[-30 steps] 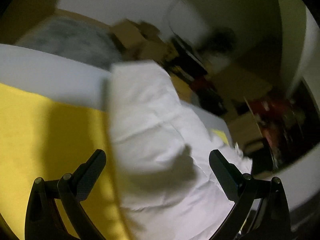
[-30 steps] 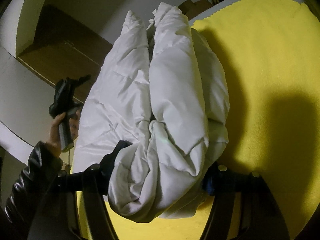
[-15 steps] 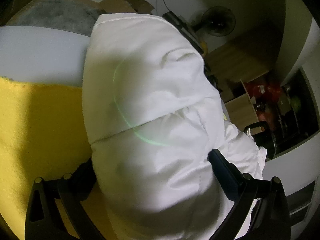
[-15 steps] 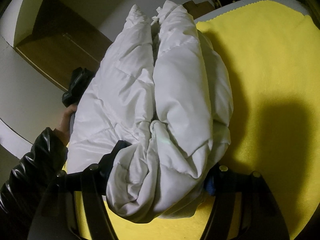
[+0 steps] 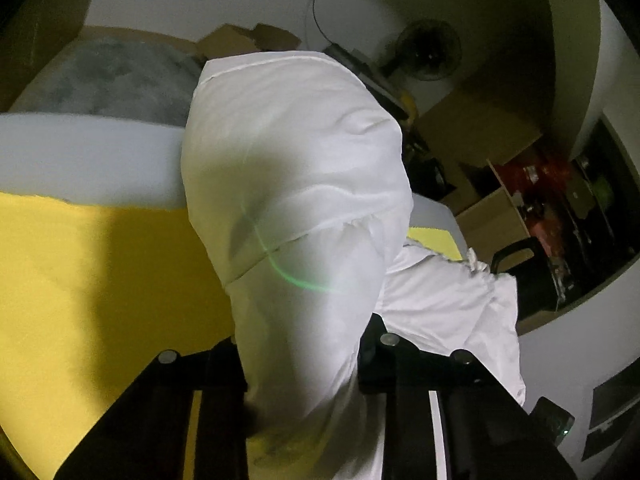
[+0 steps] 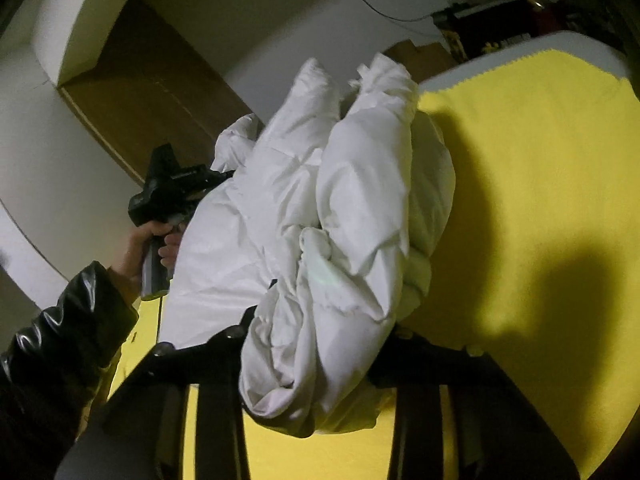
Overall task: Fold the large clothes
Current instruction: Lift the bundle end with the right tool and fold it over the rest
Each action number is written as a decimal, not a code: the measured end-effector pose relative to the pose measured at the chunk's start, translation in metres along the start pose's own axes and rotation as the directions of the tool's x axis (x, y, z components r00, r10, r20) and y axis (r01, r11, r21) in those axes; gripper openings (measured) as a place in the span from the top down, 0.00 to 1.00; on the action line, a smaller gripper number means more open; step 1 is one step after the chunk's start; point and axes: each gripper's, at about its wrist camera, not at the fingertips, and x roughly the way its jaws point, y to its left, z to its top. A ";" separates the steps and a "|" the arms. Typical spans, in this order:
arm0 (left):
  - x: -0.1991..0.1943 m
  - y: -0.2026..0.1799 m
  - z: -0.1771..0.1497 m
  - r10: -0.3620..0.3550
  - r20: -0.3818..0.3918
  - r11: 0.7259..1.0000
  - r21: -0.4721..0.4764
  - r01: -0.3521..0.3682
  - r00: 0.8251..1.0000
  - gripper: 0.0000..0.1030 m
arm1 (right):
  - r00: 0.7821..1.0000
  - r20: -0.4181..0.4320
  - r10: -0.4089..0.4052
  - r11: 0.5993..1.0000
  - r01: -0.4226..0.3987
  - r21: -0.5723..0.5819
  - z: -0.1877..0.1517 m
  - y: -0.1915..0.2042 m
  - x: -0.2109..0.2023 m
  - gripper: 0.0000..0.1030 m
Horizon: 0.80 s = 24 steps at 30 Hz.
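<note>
A white puffy jacket lies bunched on the yellow cloth that covers a white padded table. My left gripper has a thick fold of it between its fingers, and the jaws are closing and squeezing the fabric. In the right wrist view the jacket is rolled into a bundle. My right gripper is closing on the bundle's near end, pads pressed into it. The left gripper shows there too, held by a hand with a shiny black sleeve, at the jacket's far left side.
A grey rug lies on the floor beyond the table's edge. Cardboard boxes, a standing fan and shelves of red items sit behind. A brown wooden panel is on the wall at left.
My left gripper went from open beside the jacket to closed around a fold of it. The right jaws narrowed on the bundle, which rose slightly and shifted right.
</note>
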 end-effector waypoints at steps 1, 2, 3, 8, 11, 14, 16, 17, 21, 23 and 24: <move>-0.015 -0.005 0.001 0.010 0.011 1.000 0.010 -0.010 1.000 0.75 | 1.000 -0.004 0.011 1.000 -0.011 0.004 0.001 0.005 -0.001 0.68; -0.028 -0.010 0.002 0.015 0.020 1.000 0.018 -0.016 1.000 0.75 | 1.000 -0.006 0.024 1.000 -0.024 0.005 0.001 0.010 -0.003 0.68; -0.046 -0.016 0.002 0.020 0.034 0.999 0.030 -0.021 0.999 0.75 | 0.999 -0.008 0.046 0.999 -0.046 0.002 0.002 0.021 -0.007 0.68; -0.129 -0.038 -0.002 0.029 0.092 0.997 0.071 -0.036 0.995 0.75 | 0.995 0.009 0.098 0.989 -0.097 -0.114 0.001 0.093 -0.037 0.68; -0.172 -0.042 -0.020 0.052 0.116 0.995 0.080 -0.062 0.992 0.75 | 0.993 0.009 0.120 0.979 -0.117 -0.164 -0.002 0.127 -0.051 0.68; -0.202 -0.038 -0.045 0.077 0.124 0.993 0.075 -0.087 0.989 0.74 | 0.990 -0.013 0.140 0.973 -0.140 -0.185 -0.010 0.146 -0.057 0.68; -0.218 -0.025 -0.062 0.088 0.121 0.993 0.067 -0.097 0.989 0.74 | 0.988 -0.033 0.148 0.970 -0.151 -0.188 -0.016 0.150 -0.054 0.68; -0.223 -0.017 -0.072 0.094 0.116 0.993 0.057 -0.101 0.989 0.74 | 0.988 -0.047 0.148 0.970 -0.154 -0.190 -0.020 0.151 -0.052 0.68; -0.224 0.017 -0.108 0.125 0.092 0.992 0.025 -0.127 0.988 0.74 | 0.986 -0.100 0.137 0.969 -0.154 -0.193 -0.038 0.153 -0.046 0.68; -0.217 0.033 -0.124 0.133 0.077 0.991 0.001 -0.133 0.988 0.74 | 0.985 -0.121 0.123 0.969 -0.146 -0.199 -0.043 0.152 -0.038 0.68; -0.211 0.037 -0.128 0.133 0.073 0.991 -0.008 -0.133 0.988 0.74 | 0.985 -0.129 0.114 0.969 -0.139 -0.203 -0.045 0.150 -0.035 0.68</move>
